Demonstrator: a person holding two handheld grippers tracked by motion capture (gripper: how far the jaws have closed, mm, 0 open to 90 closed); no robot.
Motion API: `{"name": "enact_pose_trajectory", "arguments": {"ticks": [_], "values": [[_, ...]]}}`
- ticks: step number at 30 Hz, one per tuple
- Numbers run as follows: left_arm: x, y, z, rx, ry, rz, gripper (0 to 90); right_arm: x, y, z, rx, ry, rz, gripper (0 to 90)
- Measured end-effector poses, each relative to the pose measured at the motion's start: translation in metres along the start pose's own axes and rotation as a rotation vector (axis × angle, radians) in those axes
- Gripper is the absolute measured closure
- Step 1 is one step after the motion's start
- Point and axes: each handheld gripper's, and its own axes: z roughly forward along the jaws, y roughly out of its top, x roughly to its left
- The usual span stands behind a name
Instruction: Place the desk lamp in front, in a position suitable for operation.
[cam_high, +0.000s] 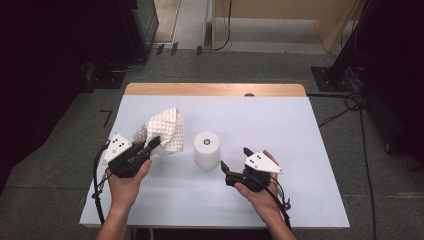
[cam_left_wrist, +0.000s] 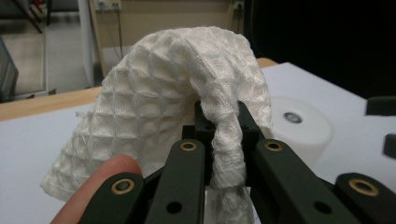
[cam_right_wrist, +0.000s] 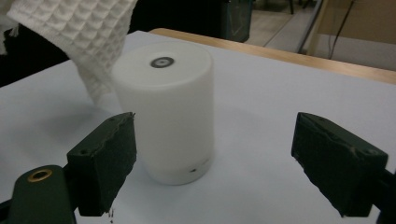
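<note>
White waffle-weave cloth (cam_left_wrist: 154, 116): bunched fold pinched tight in the left gripper (cam_high: 153, 142), clear of the table (cam_high: 300, 150), hanging just left of the cylinder. White plastic cylinder (cam_right_wrist: 166, 112): upright at table centre, untouched. Right gripper (cam_high: 235, 157): jaws spread wide, nothing between the pads, aimed at the cylinder from just beside it. Handling note: likely step is steadying the cylinder for wiping; centre the jaws on its wall, close squarely and low to avoid tipping, and keep the cloth's loose edge out of the jaws.
</note>
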Motion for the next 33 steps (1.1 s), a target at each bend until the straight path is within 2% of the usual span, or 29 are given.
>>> {"name": "enact_pose_trajectory", "arguments": {"ticks": [2,5,6,9,12,13,16,21,26,27,30,31,33], "values": [[-0.004,0.006,-0.007,-0.023,-0.004,0.009,85.8,0.010,0.003,0.000,-0.003,0.046,-0.006,14.0],[-0.010,0.015,-0.019,-0.053,-0.011,0.029,85.8,0.017,0.005,0.001,-0.009,0.065,-0.011,13.9],[-0.012,0.018,-0.022,-0.061,-0.015,0.031,85.8,0.023,0.007,0.001,-0.021,0.085,-0.015,14.0],[-0.017,0.022,-0.031,-0.084,-0.029,0.037,85.8,0.029,0.009,0.002,-0.029,0.102,-0.021,13.9],[-0.021,0.024,-0.034,-0.096,-0.043,0.039,85.8,0.042,0.014,0.006,-0.033,0.136,-0.038,13.8],[-0.022,0.025,-0.035,-0.102,-0.047,0.039,85.8,0.042,0.014,0.006,-0.033,0.136,-0.038,13.8],[-0.027,0.024,-0.035,-0.113,-0.069,0.051,85.8,0.049,0.021,0.006,-0.053,0.180,-0.038,13.7],[-0.037,0.022,-0.034,-0.139,-0.119,0.090,85.7,0.048,0.033,-0.001,-0.083,0.200,-0.022,12.8],[-0.051,0.018,-0.029,-0.190,-0.192,0.138,85.7,0.043,0.041,-0.007,-0.070,0.226,0.005,12.0],[-0.054,0.017,-0.028,-0.202,-0.208,0.150,85.7,0.042,0.042,-0.008,-0.069,0.239,0.005,11.0],[-0.063,0.015,-0.023,-0.203,-0.239,0.179,85.7,0.038,0.044,-0.012,-0.080,0.318,0.034,5.7],[-0.065,0.014,-0.022,-0.201,-0.245,0.190,85.7,0.035,0.046,-0.015,-0.089,0.347,0.057,3.9],[-0.068,0.011,-0.017,-0.190,-0.268,0.190,85.6,0.032,0.047,-0.015,-0.095,0.358,0.062,3.3]]}}
